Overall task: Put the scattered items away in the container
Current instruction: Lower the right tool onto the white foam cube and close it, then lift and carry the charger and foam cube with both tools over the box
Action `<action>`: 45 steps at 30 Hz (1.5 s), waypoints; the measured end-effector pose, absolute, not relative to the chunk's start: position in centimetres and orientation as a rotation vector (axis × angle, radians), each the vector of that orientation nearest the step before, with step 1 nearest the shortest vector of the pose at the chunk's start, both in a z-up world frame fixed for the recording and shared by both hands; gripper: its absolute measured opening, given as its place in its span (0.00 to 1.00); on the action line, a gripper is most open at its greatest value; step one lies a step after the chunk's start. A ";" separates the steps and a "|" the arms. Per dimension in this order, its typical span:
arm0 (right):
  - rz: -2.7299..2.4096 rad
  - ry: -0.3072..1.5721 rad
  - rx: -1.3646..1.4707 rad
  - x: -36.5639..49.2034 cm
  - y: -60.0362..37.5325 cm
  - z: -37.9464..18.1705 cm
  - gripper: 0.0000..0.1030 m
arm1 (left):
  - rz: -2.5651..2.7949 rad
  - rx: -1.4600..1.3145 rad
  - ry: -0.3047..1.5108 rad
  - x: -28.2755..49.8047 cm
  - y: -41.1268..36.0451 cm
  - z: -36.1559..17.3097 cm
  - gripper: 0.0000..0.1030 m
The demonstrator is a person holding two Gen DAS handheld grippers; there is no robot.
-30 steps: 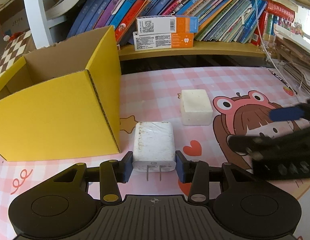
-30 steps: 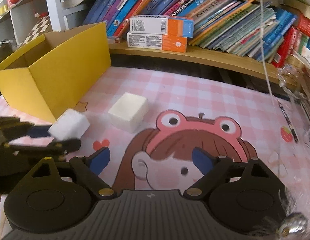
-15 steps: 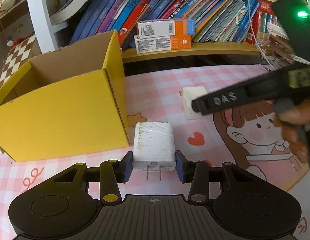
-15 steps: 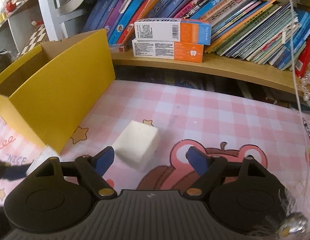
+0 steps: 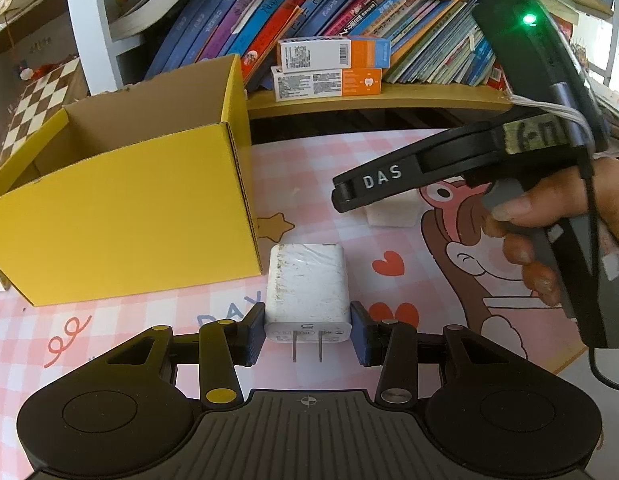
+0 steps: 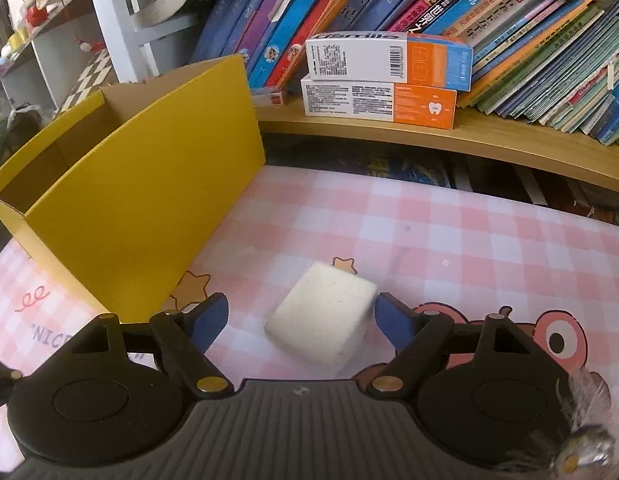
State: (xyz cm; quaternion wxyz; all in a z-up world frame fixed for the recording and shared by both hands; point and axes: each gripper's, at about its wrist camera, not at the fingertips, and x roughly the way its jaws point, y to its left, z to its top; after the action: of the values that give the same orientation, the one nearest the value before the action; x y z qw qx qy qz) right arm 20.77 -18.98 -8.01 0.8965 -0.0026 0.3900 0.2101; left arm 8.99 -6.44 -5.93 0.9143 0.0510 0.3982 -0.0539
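While the yellow box [image 5: 121, 216] shows bare cardboard inside, its floor is hidden.

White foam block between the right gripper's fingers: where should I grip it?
The white rectangular foam block lies flat, turned diagonally. Probably rotate the right gripper and descend from above to close on its two long side faces; the open fingers already straddle it.
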 end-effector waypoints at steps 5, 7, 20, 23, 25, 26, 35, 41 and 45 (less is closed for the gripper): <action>0.422 0.813 -0.008 21.2 -18.4 -8.1 0.78 | -0.106 0.106 0.825 8.6 -6.4 -6.0 0.40; 0.410 0.819 -0.030 21.3 -18.3 -8.2 0.75 | -0.105 0.109 0.825 8.5 -6.3 -6.0 0.40; 0.383 0.845 -0.055 20.6 -19.4 -8.3 0.43 | -0.109 0.119 0.801 8.3 -6.5 -5.4 0.40; 0.384 0.853 -0.045 20.0 -19.5 -8.1 0.43 | -0.109 0.121 0.795 8.1 -6.5 -5.2 0.40; 0.386 0.861 -0.038 19.3 -19.7 -7.9 0.42 | -0.107 0.118 0.793 7.9 -6.5 -5.0 0.40; 0.389 0.862 -0.036 19.0 -20.0 -7.7 0.42 | -0.106 0.117 0.791 7.8 -6.5 -4.9 0.40; 0.407 0.855 -0.019 14.8 -22.1 -5.9 0.42 | -0.097 0.105 0.770 6.3 -6.2 -3.7 0.40; 0.396 0.854 -0.015 12.2 -22.6 -5.3 0.42 | -0.097 0.094 0.766 5.0 -6.0 -3.3 0.40; 0.388 0.855 -0.012 10.6 -22.8 -4.9 0.42 | -0.105 0.093 0.759 4.1 -5.9 -3.1 0.40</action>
State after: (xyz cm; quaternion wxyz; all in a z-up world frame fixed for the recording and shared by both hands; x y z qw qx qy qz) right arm 10.57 -22.81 -4.93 0.8918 -0.0057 0.4120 0.1869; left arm 4.13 -5.89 -3.14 0.9265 0.0452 0.3700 -0.0512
